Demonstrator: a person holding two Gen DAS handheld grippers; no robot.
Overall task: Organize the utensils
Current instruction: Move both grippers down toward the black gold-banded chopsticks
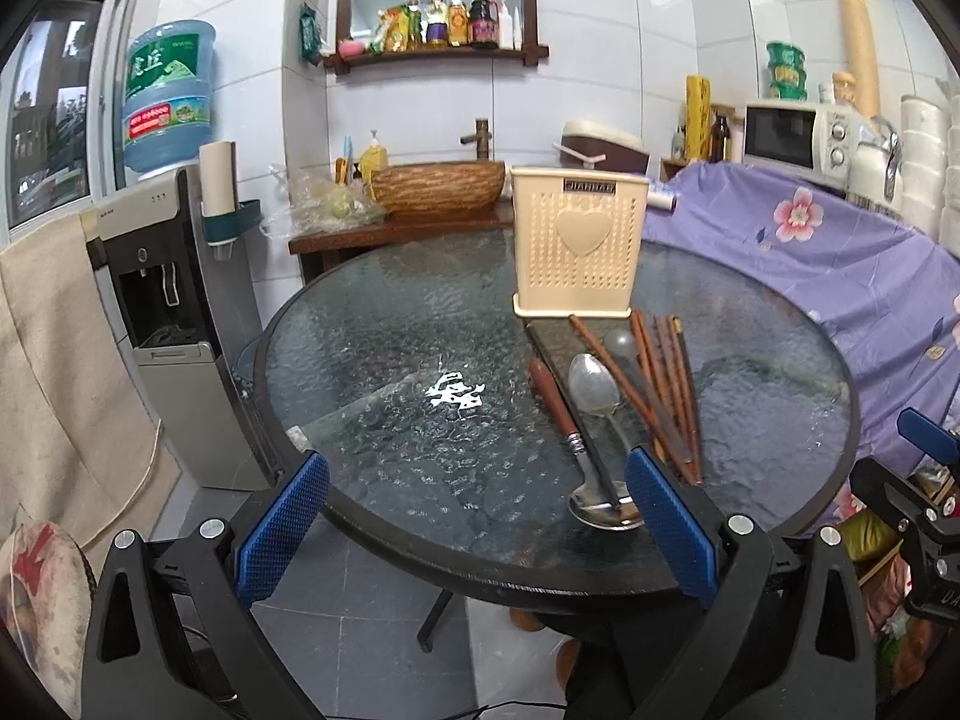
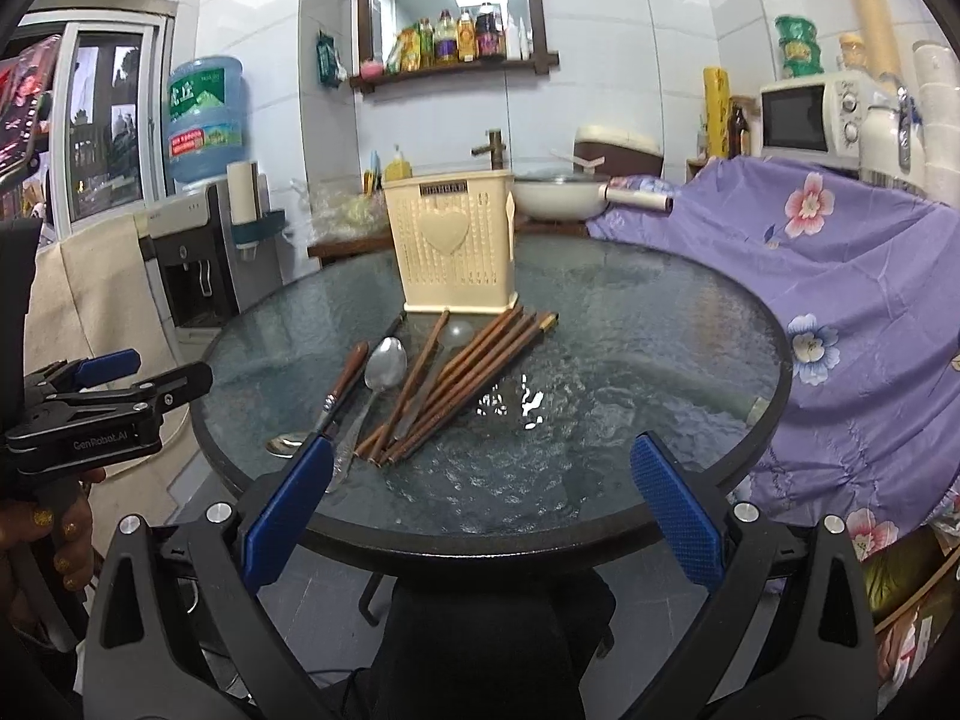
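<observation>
Holding both grippers off the near edge of the round glass table (image 1: 372, 360), nothing in either.

L to R, left wrist view:
- Water dispenser (image 1: 162, 300) far left, off the table.
- Left gripper (image 1: 477, 531): your blue pads spread wide, empty, hovering at the near rim. Right-side pad (image 1: 672, 531) sits in front of the utensil ends; contact can't be confirmed from this angle.
- Wood-handled ladle/spoon (image 1: 561, 414) leftmost of the pile, bowl toward you near the rim.
- Metal spoon (image 1: 594, 387) just beside it, bowl pointing away toward the holder.
- Clear plastic spoon (image 1: 621, 341) behind, partly under the chopsticks.
- Chopsticks (image 1: 666, 378): brown bundle, right side of the pile, tips fanned toward the holder, one stick lying diagonally across the others.
- Cream utensil holder (image 1: 579, 243) w/ heart emblem upright behind the pile, far ends of the chopsticks nearly at its base. Looks empty from here, inside not visible.
- Purple floral cloth (image 1: 840, 264) right of table, microwave (image 1: 798, 135) behind it.
- Right gripper (image 1: 927, 462) just pokes in at the far right edge.

Right wrist view: right gripper (image 2: 480, 507) also spread wide, empty, over the near rim w/ bare glass between the pads. Utensil pile is left of centre, left-side pad (image 2: 288, 507) overlaps the spoon ends in frame. Left gripper (image 2: 120, 378) visible far left in your hand (image 2: 60, 534), level w/ the table edge, apart from the utensils.
</observation>
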